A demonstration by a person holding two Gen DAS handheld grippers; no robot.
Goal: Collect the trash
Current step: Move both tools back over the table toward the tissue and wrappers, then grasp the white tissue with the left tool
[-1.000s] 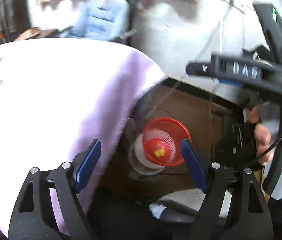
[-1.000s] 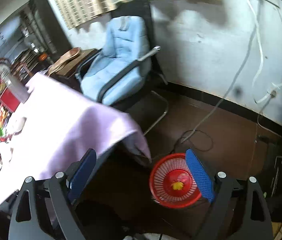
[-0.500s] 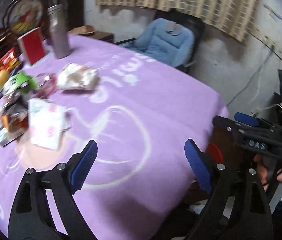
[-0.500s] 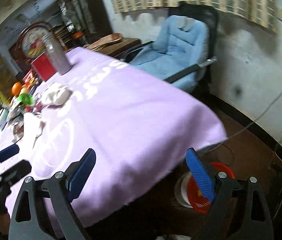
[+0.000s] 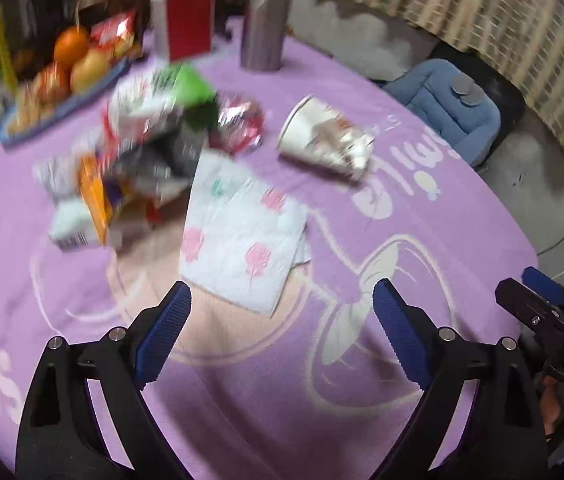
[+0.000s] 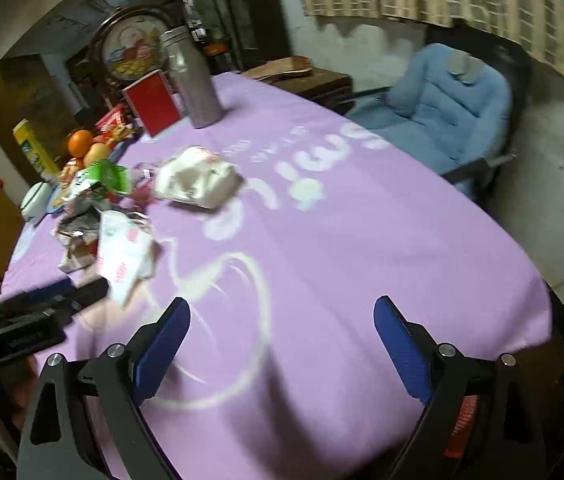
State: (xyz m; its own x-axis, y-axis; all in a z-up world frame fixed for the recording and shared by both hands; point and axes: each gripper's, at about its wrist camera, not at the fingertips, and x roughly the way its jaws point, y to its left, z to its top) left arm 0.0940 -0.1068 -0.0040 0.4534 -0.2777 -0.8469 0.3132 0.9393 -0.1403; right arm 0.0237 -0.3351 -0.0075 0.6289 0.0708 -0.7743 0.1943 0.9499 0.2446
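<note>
Trash lies on the purple tablecloth (image 5: 241, 400): a white napkin with pink flowers (image 5: 241, 236), a crushed paper cup (image 5: 324, 140), a red foil wrapper (image 5: 239, 120) and a blurred pile of snack wrappers (image 5: 141, 148). My left gripper (image 5: 279, 286) hovers just short of the napkin, its jaws opening with nothing between them. My right gripper (image 6: 279, 302) stands open over bare cloth nearer the table's right edge, empty. The right wrist view shows the cup (image 6: 197, 178), the napkin (image 6: 123, 248) and the left gripper (image 6: 53, 300) at its left.
At the table's far end stand a steel bottle (image 5: 263, 24), a red box (image 5: 185, 20) and a tray of oranges (image 5: 65, 64). A blue padded chair (image 6: 442, 120) sits beyond the far right edge. A round clock (image 6: 133, 44) stands behind the bottle.
Both views have swung from the floor and the red basket up over the table top. The basket has left both views. The trash pile is now in front of the left gripper.
</note>
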